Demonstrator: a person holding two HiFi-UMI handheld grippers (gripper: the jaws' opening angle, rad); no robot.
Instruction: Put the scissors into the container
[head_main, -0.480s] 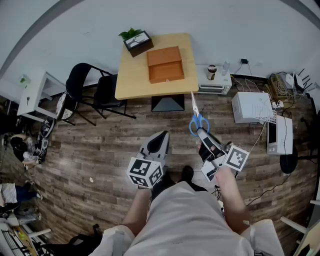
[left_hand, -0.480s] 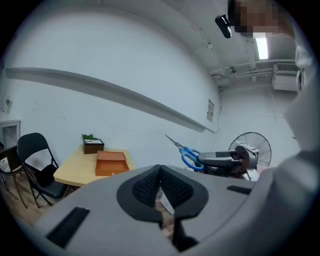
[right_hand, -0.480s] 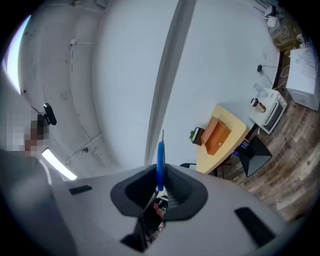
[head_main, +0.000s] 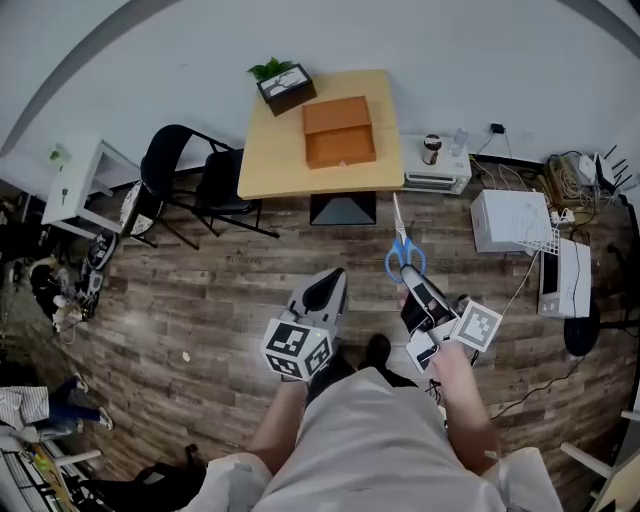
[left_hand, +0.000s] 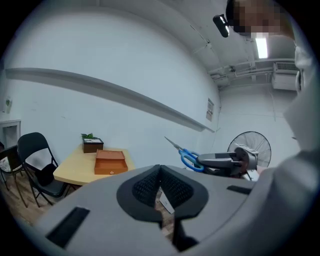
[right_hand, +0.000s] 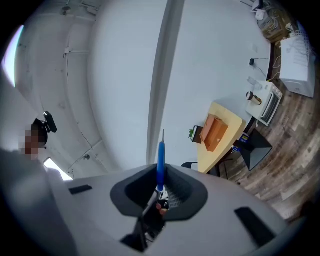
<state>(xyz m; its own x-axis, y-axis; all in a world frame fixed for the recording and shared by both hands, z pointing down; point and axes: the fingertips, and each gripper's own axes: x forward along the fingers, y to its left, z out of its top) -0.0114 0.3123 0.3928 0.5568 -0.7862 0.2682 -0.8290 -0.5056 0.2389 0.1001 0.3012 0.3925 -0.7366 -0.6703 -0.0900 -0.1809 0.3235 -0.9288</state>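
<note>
Blue-handled scissors (head_main: 403, 248) stick out of my right gripper (head_main: 410, 272), which is shut on their handles, blades pointing toward the table; they show edge-on as the scissors (right_hand: 160, 159) in the right gripper view and as the scissors (left_hand: 187, 154) in the left gripper view. The container is an orange box (head_main: 339, 131) with its lid closed, lying on a light wooden table (head_main: 275, 160) ahead; the same box (left_hand: 109, 162) and box (right_hand: 215, 132) appear in both gripper views. My left gripper (head_main: 325, 291) is held low beside the right one, shut, with nothing in it.
A potted plant in a dark box (head_main: 285, 85) sits at the table's far left corner. Two black chairs (head_main: 190, 175) stand left of the table. A white appliance with a cup (head_main: 436, 165), a white box (head_main: 510, 222) and cables lie to the right. A fan (left_hand: 251, 150) stands behind.
The whole view has shifted slightly; the table and box sit a little farther right and lower in the frame. Both grippers keep their hold and pose.
</note>
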